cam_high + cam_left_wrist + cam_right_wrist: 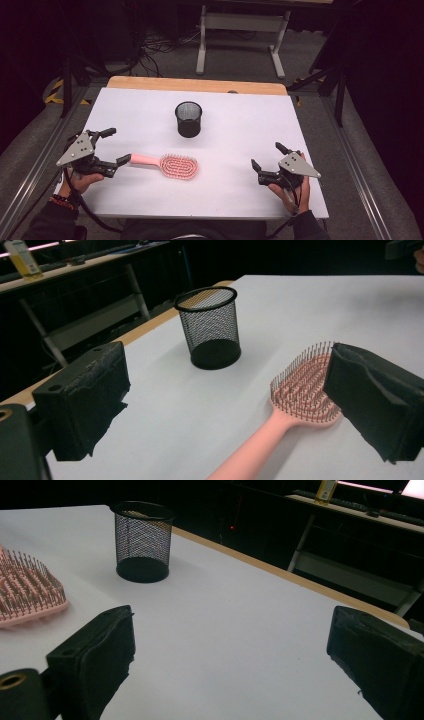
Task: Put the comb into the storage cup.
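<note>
- the left gripper (111, 146) is sitting released, jaws spread wide and gripping nothing; the handle tip of the pink hairbrush (167, 164) is lying just beside its nearer jaw, bristles facing up.
- the right gripper (268, 157) is also resting released, jaws wide apart over bare white table (235, 130), well apart from the brush.
- beyond both, the black mesh cup (188, 119) is standing upright, between them and farther off.

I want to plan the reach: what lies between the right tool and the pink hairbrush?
Nothing: in the high view, only bare white table separates the open right tool from the hairbrush.
</note>
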{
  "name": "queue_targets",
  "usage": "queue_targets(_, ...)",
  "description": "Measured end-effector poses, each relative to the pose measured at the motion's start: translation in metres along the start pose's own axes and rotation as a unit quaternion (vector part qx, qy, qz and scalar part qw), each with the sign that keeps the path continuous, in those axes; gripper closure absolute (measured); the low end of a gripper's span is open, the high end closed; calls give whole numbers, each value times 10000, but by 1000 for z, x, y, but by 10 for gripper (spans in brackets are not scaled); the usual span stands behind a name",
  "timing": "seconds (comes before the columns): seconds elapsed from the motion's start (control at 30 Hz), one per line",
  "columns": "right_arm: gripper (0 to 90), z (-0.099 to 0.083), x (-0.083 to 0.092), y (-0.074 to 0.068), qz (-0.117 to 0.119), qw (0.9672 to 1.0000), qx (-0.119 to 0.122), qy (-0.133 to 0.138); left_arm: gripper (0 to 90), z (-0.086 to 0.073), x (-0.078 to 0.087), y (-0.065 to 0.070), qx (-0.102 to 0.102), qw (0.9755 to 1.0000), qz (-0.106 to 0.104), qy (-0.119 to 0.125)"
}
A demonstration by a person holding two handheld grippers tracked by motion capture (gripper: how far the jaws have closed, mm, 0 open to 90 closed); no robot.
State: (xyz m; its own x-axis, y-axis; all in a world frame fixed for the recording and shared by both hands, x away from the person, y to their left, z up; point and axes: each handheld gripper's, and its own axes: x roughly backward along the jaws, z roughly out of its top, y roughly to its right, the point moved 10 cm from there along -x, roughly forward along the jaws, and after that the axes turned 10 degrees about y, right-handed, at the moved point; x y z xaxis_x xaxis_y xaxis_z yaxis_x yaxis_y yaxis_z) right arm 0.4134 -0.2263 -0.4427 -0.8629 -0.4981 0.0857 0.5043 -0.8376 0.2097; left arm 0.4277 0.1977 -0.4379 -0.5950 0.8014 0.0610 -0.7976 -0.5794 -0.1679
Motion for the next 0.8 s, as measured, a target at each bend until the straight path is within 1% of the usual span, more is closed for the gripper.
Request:
queue_targets(0.07, 60, -1, -1, -2, 38, 10000, 36, -23, 53, 0, 0, 1, -14, 10000, -32, -5)
queue_targets(0.1, 61, -3, -1, -4, 83, 9999, 83, -53, 53, 0, 0, 1, -67, 10000, -31, -52)
queue_targets(0.17, 63, -3, -2, -4, 80, 9999, 95, -59, 53, -1, -1, 1, -99, 9999, -31, -68)
queue_targets(0.2, 64, -4, -2, -5, 85, 9999, 112, -55, 53, -2, -1, 1, -120, 9998, -36, -121)
queue_targets(0.23, 63, -4, -1, -5, 88, 9999, 95, -67, 53, -2, -1, 1, -107, 9999, -66, -106)
queue_targets(0.3, 63, -3, -1, -6, 111, 9999, 72, -58, 53, -2, 0, 1, -188, 9996, -72, -194)
queue_targets(0.4, 63, -2, -1, -5, 108, 9999, 50, -59, 56, -3, 0, 0, -141, 9996, -96, -208)
queue_targets(0.47, 64, -3, -1, -6, 128, 9999, 33, -88, 58, -4, 0, -1, -199, 9988, -182, -415)
queue_targets(0.5, 64, -3, -1, -6, 128, 9999, 33, -88, 61, -4, 0, -1, -199, 9988, -182, -415)
queue_targets(0.53, 63, -4, -2, -8, 166, 9998, 39, -116, 60, -4, -1, -2, -231, 9981, -242, -523)
queue_targets(0.57, 64, -4, -2, -9, 194, 9997, 26, -114, 62, -3, -2, -2, -215, 9974, -331, -604)
queue_targets(0.6, 64, -4, -2, -9, 194, 9997, 26, -114, 64, -3, -2, -2, -215, 9974, -331, -604)
queue_targets(0.63, 64, -4, -2, -11, 212, 9997, 37, -145, 64, -3, -3, -1, -251, 9960, -420, -748)
queue_targets(0.67, 63, -5, -3, -12, 264, 9995, 36, -177, 64, -3, -6, 1, -269, 9936, -562, -941)
queue_targets(0.7, 63, -5, -3, -12, 264, 9995, 36, -177, 64, -3, -6, 1, -269, 9936, -562, -941)
queue_targets(0.73, 64, -5, -3, -12, 270, 9995, 2, -176, 64, -4, -8, 2, -281, 9906, -721, -1131)
queue_targets(0.77, 63, -5, -3, -12, 296, 9993, -47, -204, 63, -6, -11, 4, -345, 9873, -836, -1302)
queue_targets(0.8, 63, -5, -3, -11, 304, 9993, -98, -191, 64, -7, -13, 5, -380, 9851, -912, -1408)
